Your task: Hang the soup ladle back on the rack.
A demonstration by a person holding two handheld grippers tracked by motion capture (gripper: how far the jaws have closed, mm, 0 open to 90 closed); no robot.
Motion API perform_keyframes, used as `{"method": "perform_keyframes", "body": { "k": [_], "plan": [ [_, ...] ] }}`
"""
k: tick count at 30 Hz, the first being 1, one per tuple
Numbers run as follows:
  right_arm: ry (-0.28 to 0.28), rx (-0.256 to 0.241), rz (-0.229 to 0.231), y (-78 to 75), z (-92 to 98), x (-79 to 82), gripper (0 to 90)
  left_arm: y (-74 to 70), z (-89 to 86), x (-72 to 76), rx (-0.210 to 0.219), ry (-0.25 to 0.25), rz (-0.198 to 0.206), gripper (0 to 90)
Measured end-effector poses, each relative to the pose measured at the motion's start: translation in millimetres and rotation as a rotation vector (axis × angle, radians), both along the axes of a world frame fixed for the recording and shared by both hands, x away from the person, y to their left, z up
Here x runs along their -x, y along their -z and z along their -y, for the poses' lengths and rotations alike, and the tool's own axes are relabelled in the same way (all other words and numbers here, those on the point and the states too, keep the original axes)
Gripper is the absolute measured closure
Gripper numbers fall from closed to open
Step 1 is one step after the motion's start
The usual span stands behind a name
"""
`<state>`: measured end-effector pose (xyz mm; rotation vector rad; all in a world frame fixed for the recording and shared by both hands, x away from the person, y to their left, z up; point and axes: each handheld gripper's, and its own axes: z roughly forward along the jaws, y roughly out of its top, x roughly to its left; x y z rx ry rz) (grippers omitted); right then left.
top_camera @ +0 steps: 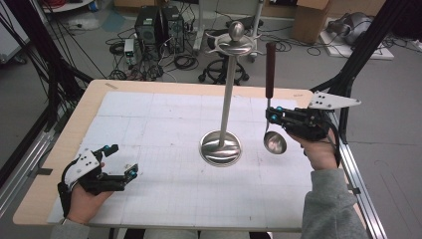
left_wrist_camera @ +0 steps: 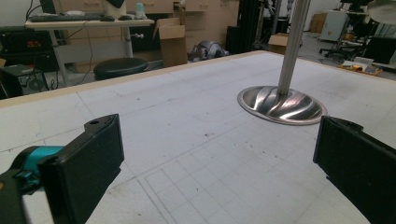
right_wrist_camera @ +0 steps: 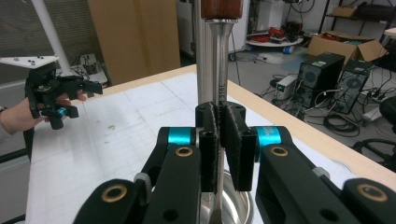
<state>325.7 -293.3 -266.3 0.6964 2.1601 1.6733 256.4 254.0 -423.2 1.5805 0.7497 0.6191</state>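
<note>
A steel utensil stand (top_camera: 220, 148) with a round base and a tall pole topped by hooks rises from the middle of the white mat. My right gripper (top_camera: 271, 114) is shut on the thin metal shaft of a ladle (top_camera: 274, 142), held upright just right of the stand with its wooden handle (top_camera: 270, 69) on top and its bowl just above the mat. In the right gripper view the jaws pinch the ladle shaft (right_wrist_camera: 221, 70), with the stand pole (right_wrist_camera: 201, 60) close behind. My left gripper (top_camera: 123, 159) rests open and empty at the front left; the stand base (left_wrist_camera: 281, 105) lies ahead of its jaws.
The gridded white mat (top_camera: 164, 119) covers a wooden table (top_camera: 89, 94). Black frame posts (top_camera: 366, 40) stand at the table's right and left sides. Computers (top_camera: 159, 27), cables and a stool (top_camera: 221, 72) sit on the floor beyond the far edge.
</note>
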Motion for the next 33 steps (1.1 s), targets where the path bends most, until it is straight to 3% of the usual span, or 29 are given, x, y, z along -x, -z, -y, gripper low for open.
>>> {"method": "perform_keyframes", "body": {
  "k": [33],
  "plan": [
    [-0.023,0.016,-0.003,3.0,-16.6,-8.4,84.7,0.1,0.3,0.5,-0.001,0.002,-0.003,2.3]
  ]
}}
